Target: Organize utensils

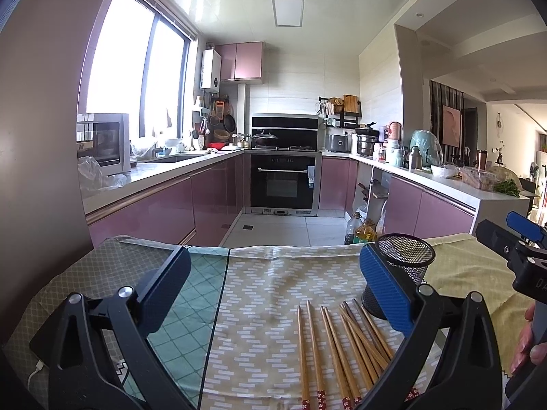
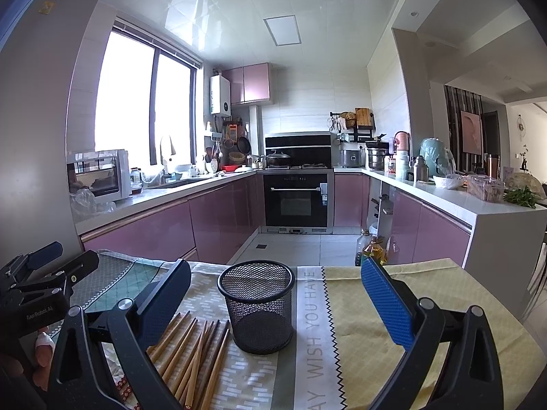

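Several wooden chopsticks (image 1: 342,352) lie loose on the patterned cloth, their decorated ends toward me; the right wrist view shows the chopsticks (image 2: 191,355) left of the cup. An empty black mesh cup (image 2: 257,307) stands upright just right of them, and in the left wrist view the mesh cup (image 1: 407,263) is partly behind my right finger. My left gripper (image 1: 273,287) hovers open above the cloth, holding nothing. My right gripper (image 2: 277,304) is open too, the cup standing between its fingers further out.
The table is covered by patchwork cloths (image 1: 266,294), with a yellow cloth (image 2: 393,358) at the right. Beyond the far table edge the floor drops to a kitchen aisle with oil bottles (image 2: 371,249) and pink cabinets (image 2: 218,218). A hand (image 1: 528,345) grips the right tool.
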The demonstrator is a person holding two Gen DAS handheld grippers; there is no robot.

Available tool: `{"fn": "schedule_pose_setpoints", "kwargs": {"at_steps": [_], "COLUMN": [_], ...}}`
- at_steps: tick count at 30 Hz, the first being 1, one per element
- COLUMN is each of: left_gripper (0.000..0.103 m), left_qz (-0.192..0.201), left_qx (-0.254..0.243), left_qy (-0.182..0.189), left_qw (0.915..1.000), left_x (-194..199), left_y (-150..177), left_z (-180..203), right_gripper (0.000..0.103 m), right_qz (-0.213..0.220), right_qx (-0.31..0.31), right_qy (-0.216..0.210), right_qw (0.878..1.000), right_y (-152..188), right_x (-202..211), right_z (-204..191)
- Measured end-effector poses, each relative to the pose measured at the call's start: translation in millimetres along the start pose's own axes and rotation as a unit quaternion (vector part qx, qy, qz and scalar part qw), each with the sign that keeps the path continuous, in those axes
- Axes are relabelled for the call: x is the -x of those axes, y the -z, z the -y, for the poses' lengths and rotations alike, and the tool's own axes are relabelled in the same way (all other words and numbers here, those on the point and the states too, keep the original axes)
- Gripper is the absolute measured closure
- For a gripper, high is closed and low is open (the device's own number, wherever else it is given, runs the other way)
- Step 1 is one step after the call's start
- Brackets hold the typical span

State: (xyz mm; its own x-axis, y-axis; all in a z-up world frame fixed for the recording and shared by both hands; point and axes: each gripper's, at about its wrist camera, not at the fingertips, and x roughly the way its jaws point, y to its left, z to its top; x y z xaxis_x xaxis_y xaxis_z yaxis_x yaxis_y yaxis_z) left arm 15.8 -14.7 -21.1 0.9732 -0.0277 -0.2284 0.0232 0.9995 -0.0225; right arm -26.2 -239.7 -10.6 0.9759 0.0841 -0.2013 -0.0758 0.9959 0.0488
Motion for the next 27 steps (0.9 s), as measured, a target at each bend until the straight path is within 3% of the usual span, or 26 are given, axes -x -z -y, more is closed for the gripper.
{"fn": "schedule_pose_setpoints", "kwargs": {"at_steps": [6,13,19,24,27], "left_gripper": [0.006,0.006,0.007,0.026,0.039], "left_qz": [-0.011,-0.057,-0.141,-0.202,-0.230], "left_qx": [-0.009,-0.035,-0.064,-0.081,-0.083], "left_qy": [-0.002,0.001,0.025,0.048,0.067], "left_qw": [0.9999,0.9978,0.9876,0.9750,0.9673], "left_x": [-3,-17,-46,-66,-75], "left_y": [2,8,23,42,53], "left_z": [0,-1,-8,-4,-2], "right_gripper": [0.007,0.007,0.039,0.066,0.075], "right_qz": [-0.030,-0.144,-0.251,-0.298,-0.310], "right_qx": [-0.001,0.012,0.038,0.042,0.045], "right_qy": [-0.022,-0.095,-0.131,-0.158,-0.173], "right_qw": [0.999,0.985,0.958,0.941,0.934], "right_y": [3,21,50,67,70], "right_x": [-7,-40,-74,-88,-90], "right_z": [-1,-13,-32,-45,-52]}}
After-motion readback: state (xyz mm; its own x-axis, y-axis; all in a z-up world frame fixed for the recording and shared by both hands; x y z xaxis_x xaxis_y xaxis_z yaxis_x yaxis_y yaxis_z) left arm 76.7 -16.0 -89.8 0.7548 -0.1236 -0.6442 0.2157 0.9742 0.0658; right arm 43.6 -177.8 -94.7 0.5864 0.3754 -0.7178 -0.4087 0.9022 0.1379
